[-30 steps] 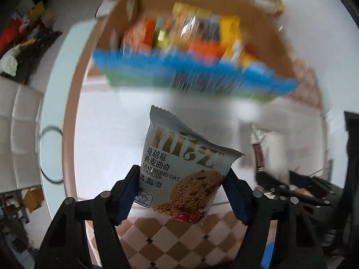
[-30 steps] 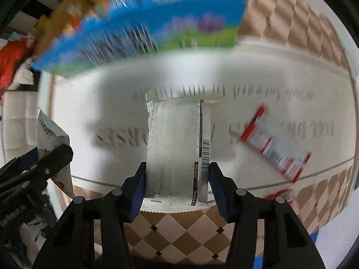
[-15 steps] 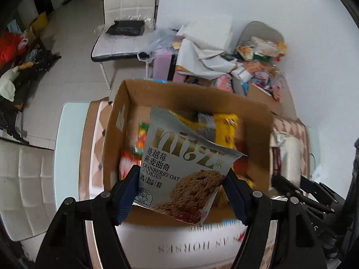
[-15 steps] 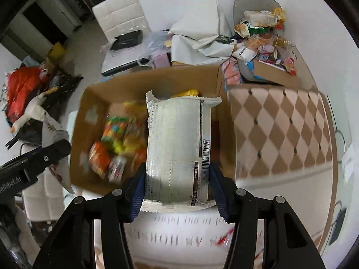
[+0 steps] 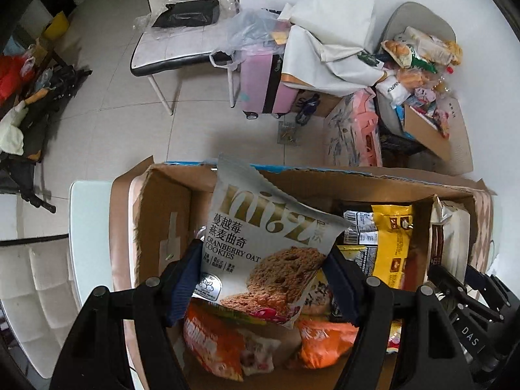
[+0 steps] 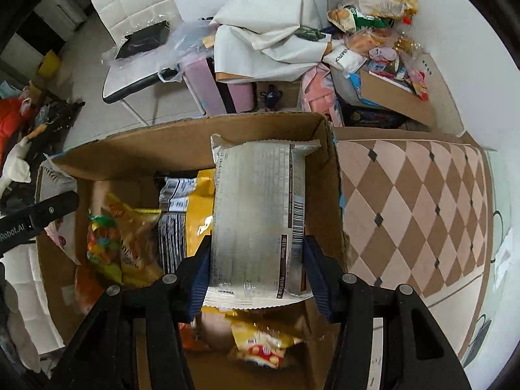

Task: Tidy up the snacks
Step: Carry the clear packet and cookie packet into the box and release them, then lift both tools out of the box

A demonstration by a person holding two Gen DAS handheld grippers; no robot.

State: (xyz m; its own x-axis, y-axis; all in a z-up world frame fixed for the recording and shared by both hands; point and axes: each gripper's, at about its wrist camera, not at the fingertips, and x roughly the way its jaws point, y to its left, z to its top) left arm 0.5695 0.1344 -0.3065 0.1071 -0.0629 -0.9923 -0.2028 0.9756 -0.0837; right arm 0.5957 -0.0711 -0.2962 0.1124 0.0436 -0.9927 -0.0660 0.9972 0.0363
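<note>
Two snack packets held over the open cardboard box (image 6: pixel 182 152).

The left gripper (image 5: pixel 263 279) has its fingers clamped on a cookie bag (image 5: pixel 260 243) above the box's left half, over orange packets (image 5: pixel 211 341) lying inside. The right gripper (image 6: pixel 256 269) has its fingers pinching a silver packet (image 6: pixel 256 214) above the box's right end, beside a yellow bag (image 6: pixel 200 208). The box sits on the table (image 6: pixel 422 201) with its checkered cloth.
</note>
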